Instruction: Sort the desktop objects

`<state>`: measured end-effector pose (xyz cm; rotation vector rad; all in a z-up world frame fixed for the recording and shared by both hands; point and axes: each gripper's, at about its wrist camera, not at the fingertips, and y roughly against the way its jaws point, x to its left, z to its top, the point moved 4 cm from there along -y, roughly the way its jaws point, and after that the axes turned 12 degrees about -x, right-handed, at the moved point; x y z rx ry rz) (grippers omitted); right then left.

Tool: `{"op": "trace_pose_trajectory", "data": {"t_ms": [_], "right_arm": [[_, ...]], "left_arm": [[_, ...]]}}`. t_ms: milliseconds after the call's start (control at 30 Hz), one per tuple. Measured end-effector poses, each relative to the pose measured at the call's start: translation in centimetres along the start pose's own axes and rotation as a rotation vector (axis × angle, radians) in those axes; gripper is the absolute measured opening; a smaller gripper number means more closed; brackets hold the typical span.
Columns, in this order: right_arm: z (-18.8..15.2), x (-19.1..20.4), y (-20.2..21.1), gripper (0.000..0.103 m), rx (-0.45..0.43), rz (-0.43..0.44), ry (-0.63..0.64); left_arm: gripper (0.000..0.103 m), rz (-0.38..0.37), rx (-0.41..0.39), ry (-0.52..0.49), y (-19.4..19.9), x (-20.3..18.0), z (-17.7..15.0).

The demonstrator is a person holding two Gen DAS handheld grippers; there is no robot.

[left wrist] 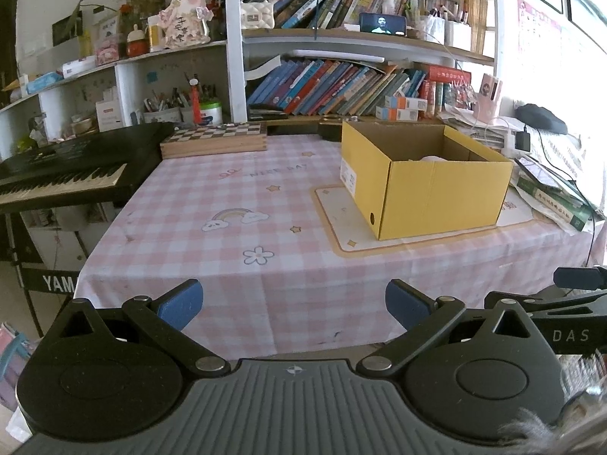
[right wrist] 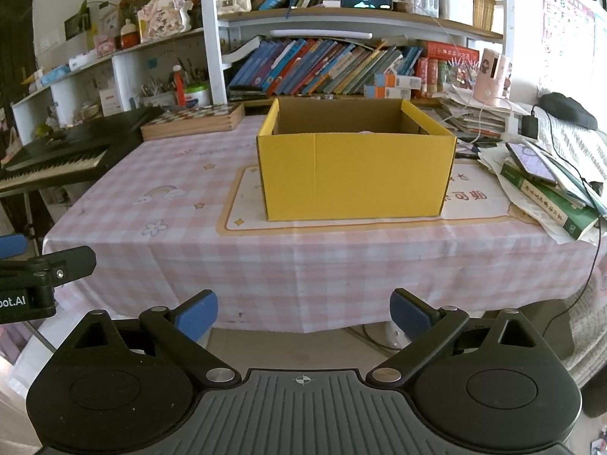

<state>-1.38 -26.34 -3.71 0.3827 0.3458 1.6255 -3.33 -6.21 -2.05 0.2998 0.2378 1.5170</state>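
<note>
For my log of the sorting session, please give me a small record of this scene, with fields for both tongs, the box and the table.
left tongs: open, hold nothing, at the near table edge
right tongs: open, hold nothing, before the near table edge
yellow box: open top, upright on a printed mat
box contents: something pale inside, too hidden to name
tablecloth: pink checked, bare left of the box
chessboard: far left corner
book pile: right edge

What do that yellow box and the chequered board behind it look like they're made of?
The yellow box looks like corrugated cardboard: matte yellow outside, plain brown inside, with folded flaps and a crease down its front. The chequered board seems to be wood, probably a folding chess case: pale, grain-coloured sides under dark and light squares. Its finish is hard to judge.
</note>
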Motion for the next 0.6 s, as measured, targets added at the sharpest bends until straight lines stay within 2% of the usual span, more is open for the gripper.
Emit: {"op": "trace_pose_trajectory", "data": {"t_ms": [600], "right_arm": [[-0.12,0.12,-0.77,0.099,0.025,0.016,-0.006]], "left_arm": [[0.103,0.002,0.006,-0.005,-0.52,-0.02,0.03]]}}
